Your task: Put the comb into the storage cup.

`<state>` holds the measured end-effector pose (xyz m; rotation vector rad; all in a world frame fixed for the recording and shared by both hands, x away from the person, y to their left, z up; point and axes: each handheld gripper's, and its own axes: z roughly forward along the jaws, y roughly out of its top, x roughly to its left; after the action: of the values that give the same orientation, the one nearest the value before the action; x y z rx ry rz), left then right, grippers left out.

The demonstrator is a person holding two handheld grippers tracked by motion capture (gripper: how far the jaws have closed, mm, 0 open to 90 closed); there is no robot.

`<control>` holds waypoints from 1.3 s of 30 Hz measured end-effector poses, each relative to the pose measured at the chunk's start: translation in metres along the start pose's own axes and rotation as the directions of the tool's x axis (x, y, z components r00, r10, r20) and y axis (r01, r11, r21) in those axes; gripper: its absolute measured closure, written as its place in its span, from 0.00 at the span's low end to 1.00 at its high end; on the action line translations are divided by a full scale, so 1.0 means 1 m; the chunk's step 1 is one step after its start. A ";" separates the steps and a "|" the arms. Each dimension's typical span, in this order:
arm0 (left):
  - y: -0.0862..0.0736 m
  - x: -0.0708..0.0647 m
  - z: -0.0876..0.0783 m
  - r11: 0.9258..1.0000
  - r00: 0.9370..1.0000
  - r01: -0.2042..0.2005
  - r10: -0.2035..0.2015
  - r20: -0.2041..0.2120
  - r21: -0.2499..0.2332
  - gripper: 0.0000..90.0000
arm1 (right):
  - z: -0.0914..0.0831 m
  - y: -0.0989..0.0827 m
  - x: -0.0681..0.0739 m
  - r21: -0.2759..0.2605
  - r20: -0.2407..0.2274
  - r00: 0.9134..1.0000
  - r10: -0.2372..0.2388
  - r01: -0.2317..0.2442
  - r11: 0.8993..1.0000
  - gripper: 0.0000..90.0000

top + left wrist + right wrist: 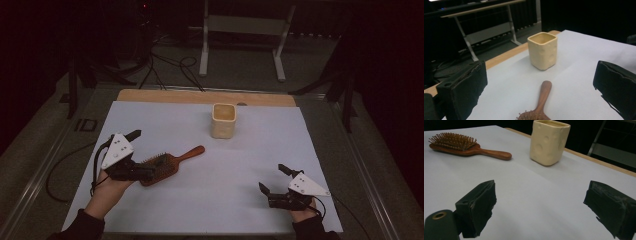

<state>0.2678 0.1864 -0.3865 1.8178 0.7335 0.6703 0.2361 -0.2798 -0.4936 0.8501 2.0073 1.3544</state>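
One hairbrush (167,165), one cup (223,120)

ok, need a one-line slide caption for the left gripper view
Open left gripper poised over a wooden hairbrush, handle pointing toward a cream square cup on the white table.

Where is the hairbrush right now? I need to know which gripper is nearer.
In the high view the hairbrush lies left of centre on the white sheet, at the left gripper, its handle pointing toward the cream cup.
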 end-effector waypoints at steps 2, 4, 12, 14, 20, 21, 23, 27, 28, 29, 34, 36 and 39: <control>0.002 -0.001 0.002 1.000 1.000 -0.004 0.004 0.008 0.004 0.00 | 0.000 0.000 0.000 0.000 0.000 1.000 -0.001 0.001 1.000 0.10; 0.005 -0.002 0.011 1.000 1.000 0.003 -0.004 0.030 0.008 0.00 | 0.000 0.000 0.000 -0.003 -0.001 1.000 0.000 0.000 1.000 0.10; 0.010 -0.008 0.034 0.999 0.998 -0.011 0.009 0.066 0.036 0.00 | 0.000 0.000 0.000 -0.005 -0.005 1.000 0.001 -0.001 1.000 0.10; 0.011 -0.008 0.039 0.999 0.997 -0.008 0.005 0.073 0.043 0.00 | 0.000 0.000 0.000 -0.006 -0.006 1.000 0.001 -0.001 1.000 0.10; 0.010 -0.008 0.056 0.998 0.996 0.006 -0.011 0.089 0.062 0.00 | 0.000 0.000 0.000 -0.006 -0.008 1.000 0.005 -0.005 1.000 0.10; 0.009 -0.007 0.060 0.998 0.996 0.011 -0.017 0.093 0.067 0.00 | 0.000 0.000 0.000 -0.006 -0.008 1.000 0.005 -0.005 1.000 0.10; 0.009 -0.008 0.065 0.997 0.996 0.010 -0.017 0.091 0.077 0.00 | 0.000 0.000 -0.001 -0.010 -0.007 1.000 0.000 0.000 1.000 0.10; 0.008 -0.009 0.078 0.996 0.995 0.010 -0.019 0.095 0.090 0.00 | 0.000 0.000 0.000 -0.009 -0.009 1.000 0.002 -0.002 1.000 0.10; 0.008 -0.009 0.081 0.995 0.995 0.013 -0.022 0.098 0.095 0.00 | 0.000 0.000 0.000 -0.010 -0.009 1.000 0.002 -0.002 1.000 0.10; 0.008 -0.008 0.083 0.995 0.994 0.018 -0.028 0.101 0.097 0.00 | 0.000 0.000 0.000 -0.011 -0.009 1.000 0.001 -0.001 1.000 0.10; 0.005 -0.006 0.099 0.993 0.992 0.044 -0.056 0.111 0.111 0.02 | 0.000 0.000 -0.001 -0.010 -0.014 1.000 0.003 -0.004 1.000 0.10; 0.004 -0.007 0.106 0.992 0.992 0.043 -0.057 0.114 0.122 0.03 | 0.000 0.000 0.000 -0.009 -0.016 1.000 0.005 -0.005 1.000 0.10; 0.003 -0.008 0.115 0.990 0.991 0.041 -0.057 0.120 0.134 0.05 | 0.000 0.000 0.000 -0.011 -0.018 1.000 0.003 -0.004 1.000 0.10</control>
<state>0.3473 0.1101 -0.4221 1.9358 0.7519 0.4819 0.2361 -0.2803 -0.4934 0.8397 2.0105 1.3783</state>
